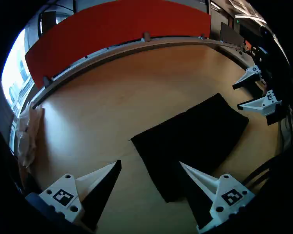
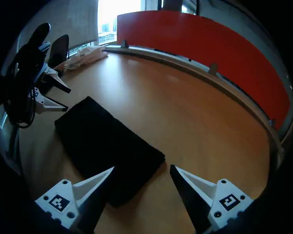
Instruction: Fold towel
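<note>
A black towel (image 1: 193,136) lies folded into a long flat rectangle on the wooden table (image 1: 107,109). My left gripper (image 1: 149,163) is open above the towel's near end, and its right finger overlaps the cloth without holding it. In the left gripper view the right gripper (image 1: 236,96) is open just past the towel's far right corner. In the right gripper view the towel (image 2: 103,144) stretches away to the left. My right gripper (image 2: 142,167) hovers open over its near end. The left gripper (image 2: 68,100) is open at the towel's far end.
A red partition (image 1: 119,27) runs along the table's far edge (image 2: 209,46). A pale bundled cloth (image 1: 27,132) lies by the table's corner near the window (image 2: 86,56). A dark chair (image 2: 58,48) stands beside it. Bare wood spreads between the towel and the partition.
</note>
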